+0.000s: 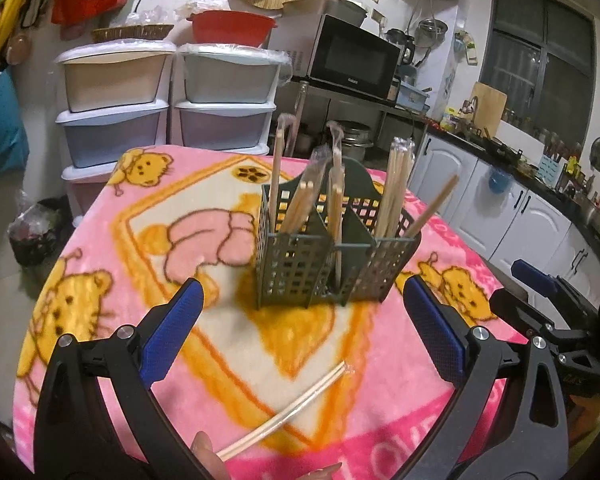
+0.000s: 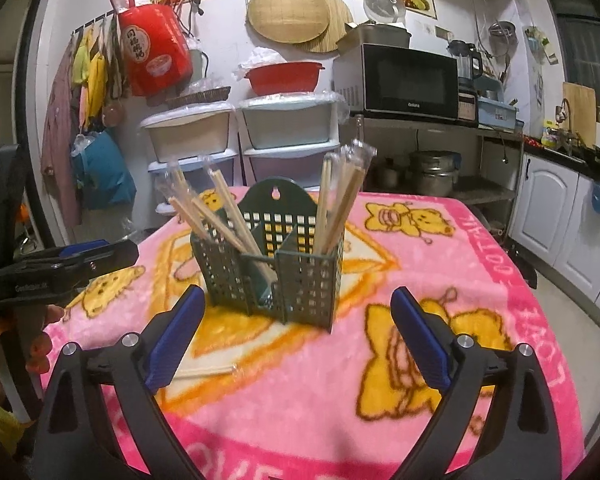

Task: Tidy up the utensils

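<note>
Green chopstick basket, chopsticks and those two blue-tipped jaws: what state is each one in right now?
Green chopstick basket: upright on the pink blanket, its compartments holding chopsticks.
Chopsticks in basket: standing on end, leaning outward, some in clear wrappers.
Loose chopstick pair: lying flat on the blanket, outside the basket.
Left gripper: jaws open, empty.
Right gripper: jaws open, empty.

A fuzzy fleece blanket (image 1: 100, 300) carries a matt green plastic lattice caddy (image 1: 300, 264); pale bare-wood chopsticks (image 1: 284, 412) lie in glossy clear wrap.
</note>
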`<action>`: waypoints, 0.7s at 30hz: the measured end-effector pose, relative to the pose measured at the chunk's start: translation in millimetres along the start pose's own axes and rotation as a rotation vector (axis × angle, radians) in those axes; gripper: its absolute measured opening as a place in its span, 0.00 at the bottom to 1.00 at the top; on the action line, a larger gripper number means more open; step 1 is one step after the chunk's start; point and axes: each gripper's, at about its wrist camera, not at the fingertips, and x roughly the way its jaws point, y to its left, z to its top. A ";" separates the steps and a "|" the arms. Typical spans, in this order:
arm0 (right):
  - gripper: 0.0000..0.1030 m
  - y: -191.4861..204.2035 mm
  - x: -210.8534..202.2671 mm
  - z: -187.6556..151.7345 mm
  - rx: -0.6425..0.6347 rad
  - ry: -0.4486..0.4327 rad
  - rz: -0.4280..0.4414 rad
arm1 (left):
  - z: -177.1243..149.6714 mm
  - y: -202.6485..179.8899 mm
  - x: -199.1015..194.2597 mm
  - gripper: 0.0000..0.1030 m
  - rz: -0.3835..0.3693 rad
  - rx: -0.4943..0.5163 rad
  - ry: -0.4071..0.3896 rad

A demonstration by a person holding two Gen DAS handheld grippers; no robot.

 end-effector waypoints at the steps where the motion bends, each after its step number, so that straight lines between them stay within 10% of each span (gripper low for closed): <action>1: 0.89 -0.5 0.9 -2.5 0.003 0.002 -0.001 | -4.2 0.2 0.7 0.90 0.001 0.001 -0.004; 21: 0.93 3.6 -0.5 -54.3 -0.029 -0.118 -0.060 | -52.6 -1.2 10.0 0.90 0.071 0.009 -0.092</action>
